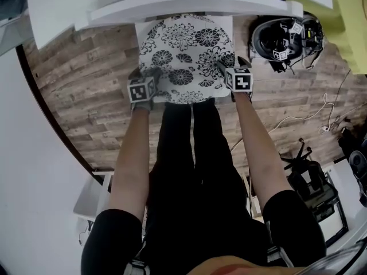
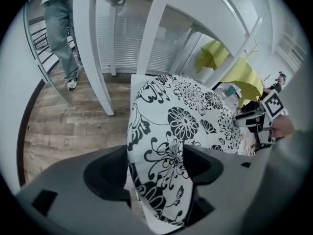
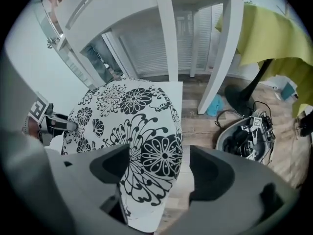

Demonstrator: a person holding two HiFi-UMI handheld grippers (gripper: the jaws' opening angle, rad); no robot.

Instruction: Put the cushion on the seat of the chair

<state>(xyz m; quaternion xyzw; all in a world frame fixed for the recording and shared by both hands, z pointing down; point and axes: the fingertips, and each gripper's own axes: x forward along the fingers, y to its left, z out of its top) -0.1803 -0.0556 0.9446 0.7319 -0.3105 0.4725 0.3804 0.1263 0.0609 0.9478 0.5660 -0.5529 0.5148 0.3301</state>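
Head view: cushion (image 1: 184, 56) on chair seat (image 1: 226, 22); left tool (image 1: 148, 73), right tool (image 1: 232, 65) wide, cushion edge between jaws, unclamped.

No word, number or brand name can be read anywhere. The only signs are black-and-white square code markers (image 1: 281, 55). One is on the cube (image 1: 141, 89) of the left tool (image 1: 147, 73), at the near left corner of the white, black-flowered cushion (image 1: 186, 50). One is on the cube (image 1: 239, 79) of the right tool (image 1: 228, 67), at the near right corner. Smaller ones sit in the black round tub (image 1: 256, 39) right of the cushion.
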